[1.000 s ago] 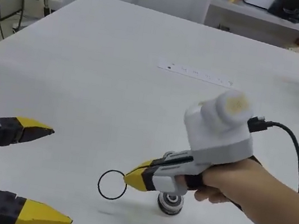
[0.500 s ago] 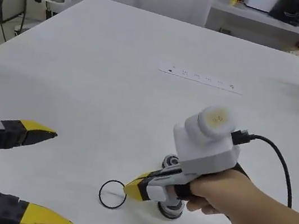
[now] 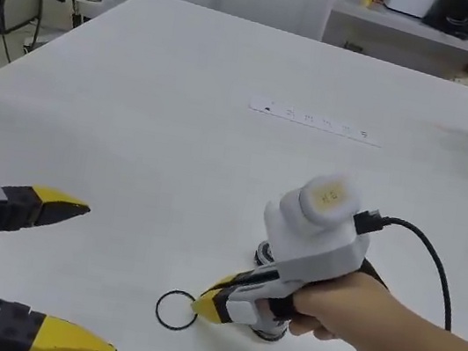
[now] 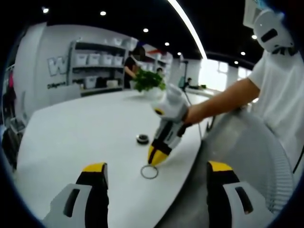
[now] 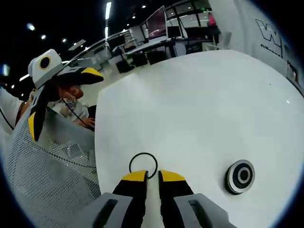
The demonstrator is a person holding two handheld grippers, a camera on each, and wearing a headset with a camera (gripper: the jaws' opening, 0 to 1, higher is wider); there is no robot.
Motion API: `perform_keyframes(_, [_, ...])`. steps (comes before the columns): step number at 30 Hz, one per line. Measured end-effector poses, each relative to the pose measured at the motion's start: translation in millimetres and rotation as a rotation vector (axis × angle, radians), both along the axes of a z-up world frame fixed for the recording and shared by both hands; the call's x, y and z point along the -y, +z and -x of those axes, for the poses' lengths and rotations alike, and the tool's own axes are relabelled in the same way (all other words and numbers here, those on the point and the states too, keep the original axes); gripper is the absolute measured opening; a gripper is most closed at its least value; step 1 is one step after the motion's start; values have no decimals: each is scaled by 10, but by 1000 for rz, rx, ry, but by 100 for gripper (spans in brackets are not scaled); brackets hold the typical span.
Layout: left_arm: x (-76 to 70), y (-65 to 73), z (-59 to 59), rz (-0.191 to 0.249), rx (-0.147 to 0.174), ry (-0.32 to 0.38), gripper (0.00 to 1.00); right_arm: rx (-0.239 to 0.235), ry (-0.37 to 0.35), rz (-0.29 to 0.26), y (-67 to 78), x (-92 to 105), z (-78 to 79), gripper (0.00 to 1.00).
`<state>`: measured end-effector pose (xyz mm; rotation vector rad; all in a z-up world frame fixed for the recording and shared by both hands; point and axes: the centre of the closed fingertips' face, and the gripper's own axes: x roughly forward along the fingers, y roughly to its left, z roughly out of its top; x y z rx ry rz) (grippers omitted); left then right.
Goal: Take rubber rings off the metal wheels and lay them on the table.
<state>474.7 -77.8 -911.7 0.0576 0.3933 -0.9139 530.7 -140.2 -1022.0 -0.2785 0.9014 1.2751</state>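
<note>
Black rubber ring (image 3: pixel 178 292), one; metal wheels (image 3: pixel 265 253), two

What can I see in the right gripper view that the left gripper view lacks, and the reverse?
The right gripper view offers desks with monitors at the back. The left gripper view offers a plant and shelves of bins. Shared: the white table, the rubber ring lying at the tips of the right gripper, a metal wheel, and the left gripper, jaws wide apart.
</note>
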Motion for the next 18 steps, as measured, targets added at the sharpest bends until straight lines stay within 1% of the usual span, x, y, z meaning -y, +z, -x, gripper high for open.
perform_keyframes(2, [-6, -3, -2, -1, 0, 3, 87, -1, 7, 1, 19, 23, 14, 7])
perform_keyframes(5, [-6, -10, 3, -3, 0, 3, 87, 16, 20, 7, 77, 71, 10, 8])
perform_keyframes(9, [4, -26, 13, -3, -5, 1, 87, 34, 21, -14, 229, 115, -21, 9])
perform_keyframes(14, [11, -40, 14, -7, -8, -5, 86, 66, 31, -25, 361, 193, -34, 12])
perform_keyframes(18, [15, -39, 6, -6, -8, -7, 86, 87, 24, -45, 489, 254, -53, 14])
